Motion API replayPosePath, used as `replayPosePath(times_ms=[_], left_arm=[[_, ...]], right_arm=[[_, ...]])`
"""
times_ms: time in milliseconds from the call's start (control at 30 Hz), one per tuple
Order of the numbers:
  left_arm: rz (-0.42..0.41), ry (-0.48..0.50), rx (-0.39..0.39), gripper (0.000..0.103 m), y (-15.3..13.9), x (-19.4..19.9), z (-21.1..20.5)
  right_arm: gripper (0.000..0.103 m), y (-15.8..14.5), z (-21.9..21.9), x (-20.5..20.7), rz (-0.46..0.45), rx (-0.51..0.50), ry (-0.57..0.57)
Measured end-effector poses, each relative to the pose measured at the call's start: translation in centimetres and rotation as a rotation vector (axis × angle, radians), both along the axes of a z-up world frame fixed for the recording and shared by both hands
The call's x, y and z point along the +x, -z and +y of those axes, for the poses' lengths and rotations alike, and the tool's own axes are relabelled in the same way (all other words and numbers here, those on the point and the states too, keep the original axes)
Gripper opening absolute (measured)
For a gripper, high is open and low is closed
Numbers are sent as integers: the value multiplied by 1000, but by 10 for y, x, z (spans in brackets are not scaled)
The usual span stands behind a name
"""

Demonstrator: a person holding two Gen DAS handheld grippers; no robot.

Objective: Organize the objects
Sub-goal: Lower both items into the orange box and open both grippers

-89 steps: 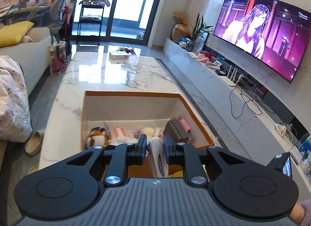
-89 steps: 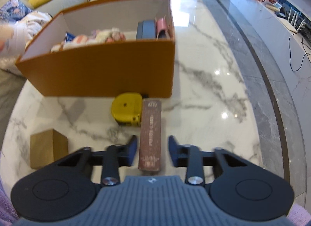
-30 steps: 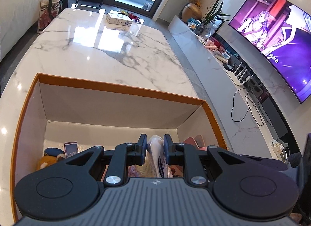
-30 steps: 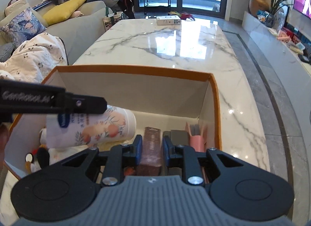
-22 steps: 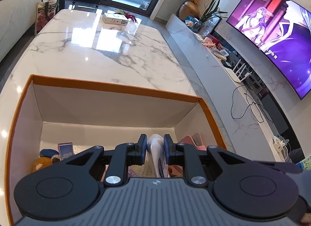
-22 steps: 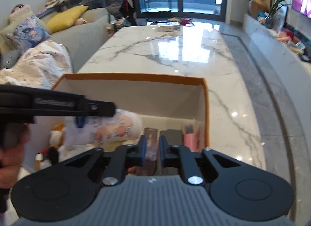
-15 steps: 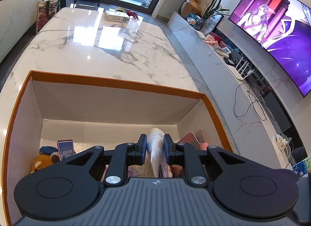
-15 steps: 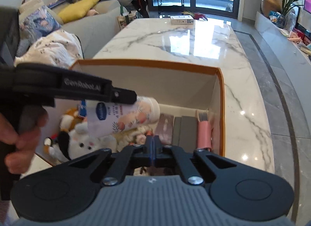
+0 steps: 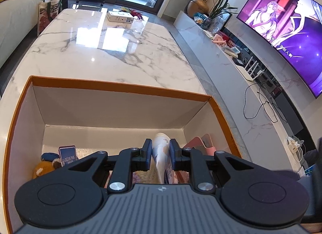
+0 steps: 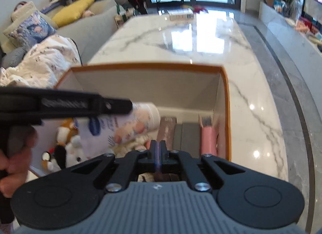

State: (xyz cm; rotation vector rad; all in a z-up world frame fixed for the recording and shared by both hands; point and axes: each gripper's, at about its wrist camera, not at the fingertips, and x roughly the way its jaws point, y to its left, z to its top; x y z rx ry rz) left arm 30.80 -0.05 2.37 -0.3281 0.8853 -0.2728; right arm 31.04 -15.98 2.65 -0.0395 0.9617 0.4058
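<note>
An orange-rimmed cardboard box [image 9: 120, 90] stands on the marble table and also shows in the right wrist view [image 10: 225, 85]. My left gripper [image 9: 160, 151] is shut on a white floral lotion bottle [image 9: 161, 149] and holds it over the box; the bottle shows in the right wrist view [image 10: 128, 125]. My right gripper [image 10: 158, 149] is shut and empty above the box. The brown flat box [image 10: 167, 131] lies inside beside grey cases [image 10: 187, 137] and a pink case [image 10: 208, 139].
Plush toys [image 10: 64, 145] and a blue card [image 9: 67, 155] lie in the box's left part. A white carton [image 9: 119, 16] sits at the table's far end. A sofa [image 10: 60, 38] is left, a TV [image 9: 285, 26] and low cabinet right.
My right gripper let go of the brown flat box inside the box, closed empty and pulled back. My left gripper keeps the lotion bottle over the box, slightly lower.
</note>
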Motion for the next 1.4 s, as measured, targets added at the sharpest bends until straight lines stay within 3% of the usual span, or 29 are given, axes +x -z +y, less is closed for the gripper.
replayPosePath(times_ms=[167, 367, 500, 600, 900, 1067, 1200, 1267, 1400], left_arm=[[-3, 1, 6, 20, -3, 3, -4], [-31, 10, 6, 20, -15, 25, -16], [-38, 30, 30, 20, -17, 43, -38], [-22, 43, 53, 20, -11, 55, -55], [37, 84, 131, 21, 12, 81, -92], [86, 92, 60, 19, 19, 91, -101], [79, 80, 70, 19, 18, 93, -101], [76, 83, 44, 28, 16, 89, -94], [41, 72, 38, 57, 4, 77, -84]], right_arm=[[1, 3, -8, -3, 23, 31, 13], [2, -25, -38, -5, -88, 99, 101], [1, -29, -62, 4, -110, 111, 200], [0, -28, -69, 6, -87, 188, 216], [6, -30, -81, 5, -138, 195, 250], [6, -21, -84, 13, -127, 180, 280], [6, -17, -81, 14, -114, 183, 270], [6, -17, -80, 11, -121, 176, 263], [6, -17, -81, 8, -121, 188, 266]])
